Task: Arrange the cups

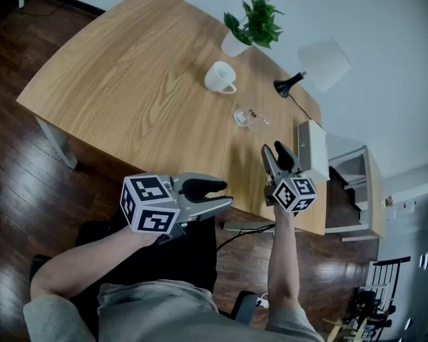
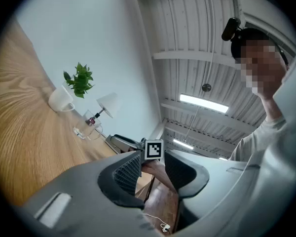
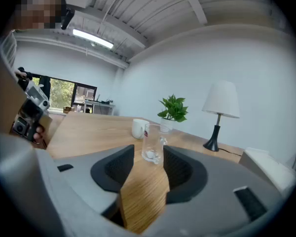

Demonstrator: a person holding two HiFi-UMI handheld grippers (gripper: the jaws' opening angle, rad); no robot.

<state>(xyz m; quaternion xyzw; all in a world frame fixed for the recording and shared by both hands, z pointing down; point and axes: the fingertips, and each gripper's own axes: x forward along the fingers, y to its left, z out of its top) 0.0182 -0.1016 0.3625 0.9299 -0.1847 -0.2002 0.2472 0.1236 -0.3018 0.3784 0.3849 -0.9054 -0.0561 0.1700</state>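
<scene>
A white mug (image 1: 220,77) stands on the wooden table (image 1: 128,84) near its far side, handle toward me. A clear glass cup (image 1: 251,119) stands closer to me, to the mug's right. My right gripper (image 1: 277,152) hovers over the table's near edge, open and empty, pointing at the glass. In the right gripper view the glass (image 3: 152,142) stands a short way beyond the open right gripper (image 3: 148,169), with the mug (image 3: 138,128) behind it. My left gripper (image 1: 221,194) is off the table's edge, open and empty. In the left gripper view the mug (image 2: 60,100) and glass (image 2: 91,122) are far off.
A potted plant (image 1: 253,21) and a white lamp (image 1: 321,66) stand at the table's far edge behind the cups. A white box (image 1: 312,150) lies at the table's right end beside my right gripper. Dark wood floor (image 1: 14,162) surrounds the table.
</scene>
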